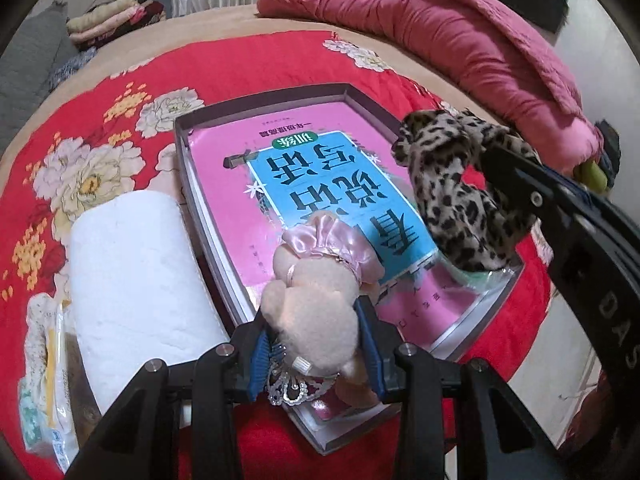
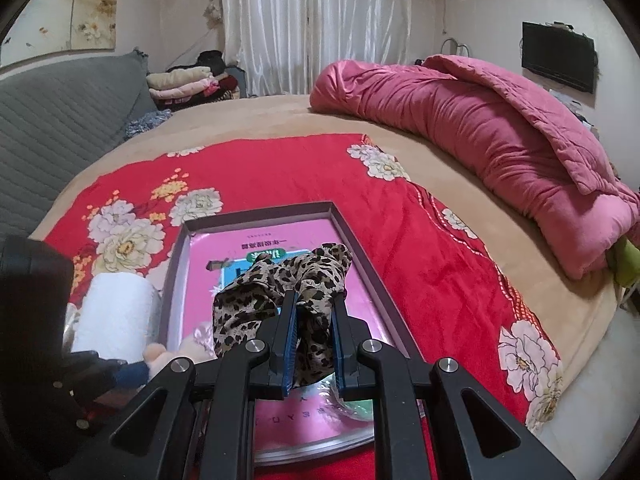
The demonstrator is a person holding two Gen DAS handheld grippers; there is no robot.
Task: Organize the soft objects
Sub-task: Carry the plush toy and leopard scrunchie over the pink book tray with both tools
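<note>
My left gripper (image 1: 316,312) is shut on a cream plush bear (image 1: 316,300) in a pink satin dress, held over the near end of a shallow grey box (image 1: 182,152) with a pink and blue book (image 1: 320,184) lying in it. My right gripper (image 2: 314,300) is shut on a leopard-print scrunchie (image 2: 276,284), which hangs over the same box (image 2: 178,272). In the left wrist view that scrunchie (image 1: 452,184) and the right gripper (image 1: 488,168) hover above the box's right side. The bear (image 2: 160,356) shows only partly at the lower left of the right wrist view.
A white paper roll (image 1: 132,264) lies left of the box, with a plastic packet (image 1: 52,380) beside it. The box rests on a red floral blanket (image 2: 280,172) on a tan bed. A rolled pink quilt (image 2: 480,128) lies at the far right; folded clothes (image 2: 184,84) are stacked behind.
</note>
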